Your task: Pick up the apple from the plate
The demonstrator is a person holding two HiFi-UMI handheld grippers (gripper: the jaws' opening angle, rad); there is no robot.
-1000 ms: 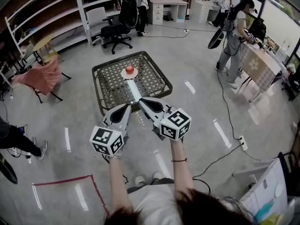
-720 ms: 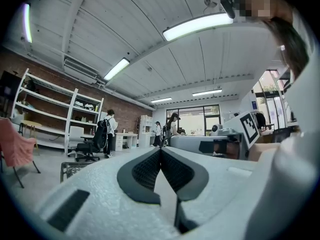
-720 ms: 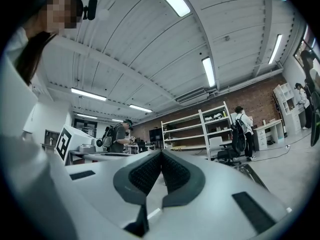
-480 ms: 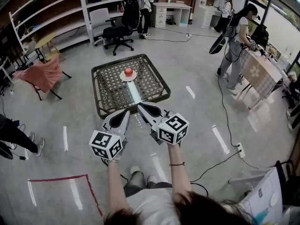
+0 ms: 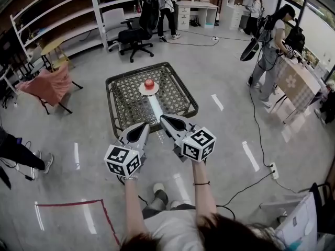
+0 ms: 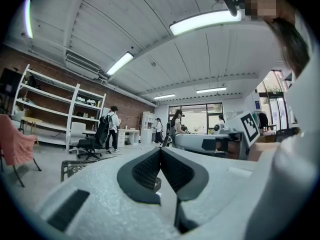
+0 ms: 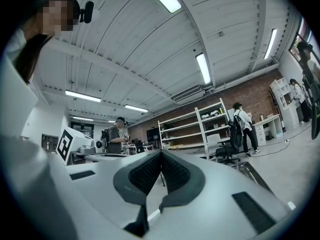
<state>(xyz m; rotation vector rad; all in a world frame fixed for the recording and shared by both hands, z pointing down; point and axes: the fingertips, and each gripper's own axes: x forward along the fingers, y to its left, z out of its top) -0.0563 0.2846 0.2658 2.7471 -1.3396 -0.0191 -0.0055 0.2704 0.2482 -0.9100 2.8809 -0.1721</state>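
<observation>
A red apple (image 5: 149, 82) sits on a small white plate (image 5: 152, 92) on a low wicker table (image 5: 125, 101) ahead of me. My left gripper (image 5: 144, 124) and right gripper (image 5: 164, 118) are held side by side, pointing level at the table's near edge, well short of the plate. In the left gripper view the dark pads (image 6: 145, 170) of the left gripper (image 6: 160, 151) meet with nothing between them. The right gripper view shows the right gripper (image 7: 161, 154) the same way, pads pressed together and empty. The apple is hidden in both gripper views.
A black office chair (image 5: 133, 35) and white shelving (image 5: 63, 20) stand beyond the table. A pink-draped chair (image 5: 49, 85) is at the left. People stand at the back and at a table (image 5: 296, 80) on the right. A cable (image 5: 256, 124) runs across the floor.
Both grippers have moved forward together and now reach the table's near edge. The table and apple sit a little lower in the head view. Both grippers stay shut.
</observation>
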